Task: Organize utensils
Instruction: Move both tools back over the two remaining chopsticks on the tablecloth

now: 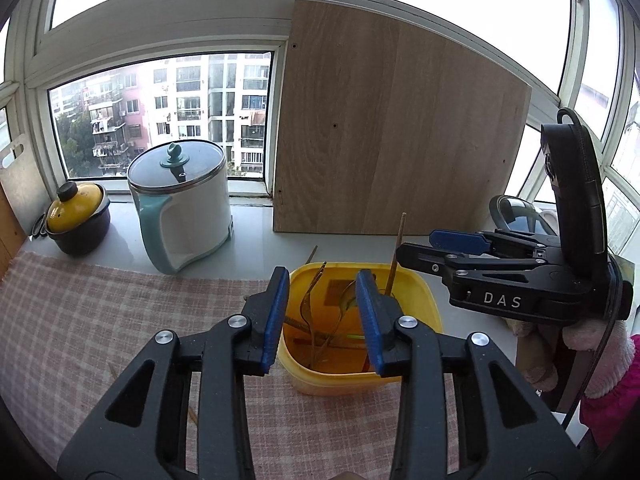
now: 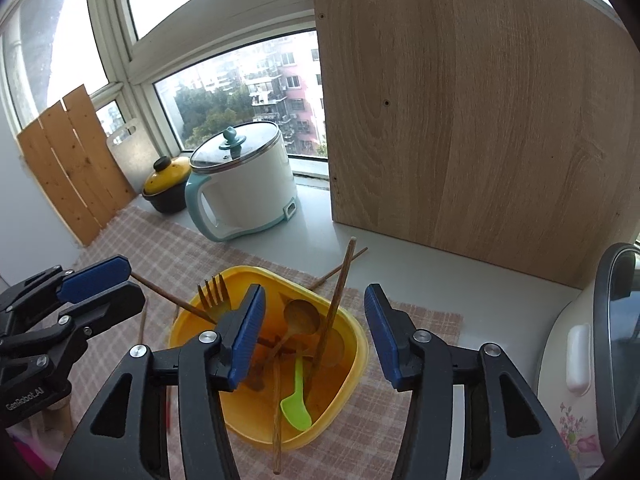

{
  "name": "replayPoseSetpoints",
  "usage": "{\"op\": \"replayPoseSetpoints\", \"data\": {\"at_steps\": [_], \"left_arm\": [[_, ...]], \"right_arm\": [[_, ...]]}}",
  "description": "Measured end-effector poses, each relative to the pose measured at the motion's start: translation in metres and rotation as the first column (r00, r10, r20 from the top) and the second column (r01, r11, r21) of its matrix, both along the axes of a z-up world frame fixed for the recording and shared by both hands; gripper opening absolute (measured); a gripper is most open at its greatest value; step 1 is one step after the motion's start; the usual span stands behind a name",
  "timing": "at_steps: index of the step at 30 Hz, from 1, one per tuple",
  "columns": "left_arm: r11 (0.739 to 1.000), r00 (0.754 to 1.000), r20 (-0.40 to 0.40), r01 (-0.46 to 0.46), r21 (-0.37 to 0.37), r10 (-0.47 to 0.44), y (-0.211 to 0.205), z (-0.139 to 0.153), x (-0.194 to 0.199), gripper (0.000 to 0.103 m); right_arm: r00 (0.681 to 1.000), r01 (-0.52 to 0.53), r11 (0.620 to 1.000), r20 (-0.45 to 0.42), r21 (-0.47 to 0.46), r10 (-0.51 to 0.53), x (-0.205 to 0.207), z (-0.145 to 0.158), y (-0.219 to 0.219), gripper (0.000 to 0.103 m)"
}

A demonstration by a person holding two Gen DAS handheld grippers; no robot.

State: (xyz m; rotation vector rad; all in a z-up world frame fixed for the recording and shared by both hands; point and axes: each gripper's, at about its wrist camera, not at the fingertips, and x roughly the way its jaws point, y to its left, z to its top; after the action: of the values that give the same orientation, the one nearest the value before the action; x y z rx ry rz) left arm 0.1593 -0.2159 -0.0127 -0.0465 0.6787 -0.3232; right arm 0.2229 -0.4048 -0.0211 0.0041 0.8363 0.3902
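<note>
- Yellow plastic marks the tub (image 2: 352, 364) that holds the utensils; we see it standing on the pink checked cloth (image 2: 168, 248), just ahead of both grippers.
- Our right gripper (image 2: 314, 334) hangs above the tub with its blue-padded fingers (image 2: 248, 332) spread wide and nothing between them; in its own view the tub's inside shows through the gap.
- Inside the tub lie a lime-green spoon (image 2: 295, 400), a wooden spoon (image 2: 302, 316), a fork (image 2: 214, 294) leaning on the left rim with tines up, and brown chopsticks (image 2: 334, 312), one propped steeply and sticking out past the far rim.
- Another chopstick (image 2: 276, 420) lies over the tub's near rim onto the cloth.
- Our left gripper (image 1: 322, 320) is also parted and empty, its pads level with the tub's near-left rim (image 1: 292, 360); the tub sits between and just beyond them.
- From the left view, our right gripper (image 1: 436, 246) reaches in from the right, over the tub's far side.
- Behind stand a white-and-teal electric pot (image 2: 244, 184), a yellow-lidded casserole (image 2: 166, 184) and a wooden board (image 2: 480, 120) leaning against the window.
</note>
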Motion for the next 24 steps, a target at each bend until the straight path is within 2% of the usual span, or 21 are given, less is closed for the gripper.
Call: {"op": "replayPoseSetpoints", "data": {"at_steps": [13,24], "left_arm": [[1.000,1.000,0.010,-0.010,-0.019,0.010,0.026,0.006,-0.022,0.034],[0.998,0.998,-0.009,-0.059,-0.014,0.059,0.080,0.003,-0.042,0.035]], "right_arm": [[0.999,0.037,0.999,0.028,0.002,-0.038,-0.026,0.015,0.002,0.051],[0.998,0.040,0.999,0.040,0.011,-0.041,-0.053,0.022,0.014,0.051]]}}
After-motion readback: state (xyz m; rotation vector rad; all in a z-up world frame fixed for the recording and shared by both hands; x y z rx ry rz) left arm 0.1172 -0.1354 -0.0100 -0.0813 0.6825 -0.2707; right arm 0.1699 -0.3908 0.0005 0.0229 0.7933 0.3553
